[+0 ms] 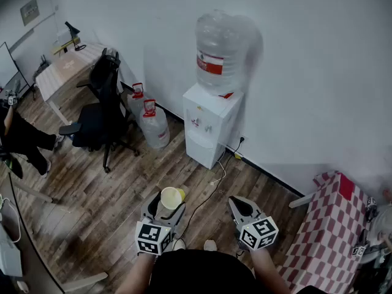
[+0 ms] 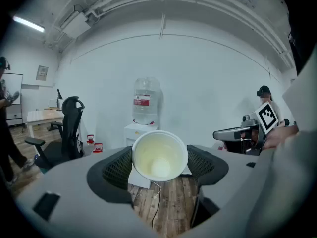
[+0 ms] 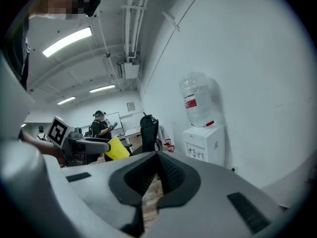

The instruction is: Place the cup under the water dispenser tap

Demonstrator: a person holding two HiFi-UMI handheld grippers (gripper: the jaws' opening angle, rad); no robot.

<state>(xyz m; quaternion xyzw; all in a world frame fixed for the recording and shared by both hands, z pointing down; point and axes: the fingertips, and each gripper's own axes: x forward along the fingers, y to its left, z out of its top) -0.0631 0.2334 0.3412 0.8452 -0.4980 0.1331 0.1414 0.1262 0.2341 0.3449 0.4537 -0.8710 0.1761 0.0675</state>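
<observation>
While the left gripper (image 1: pixel 164 208) clamps the cup (image 1: pixel 171 197) well apart from the water dispenser (image 1: pixel 211 124), a harder squeeze could crush it and a looser one drop it; the right gripper (image 1: pixel 244 210) is closed and empty.

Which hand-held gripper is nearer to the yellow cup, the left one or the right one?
Left. The left hand-held gripper holds the cup between its jaws, mouth toward its camera. The right hand-held gripper is empty, beside the left one and apart from the cup.
</observation>
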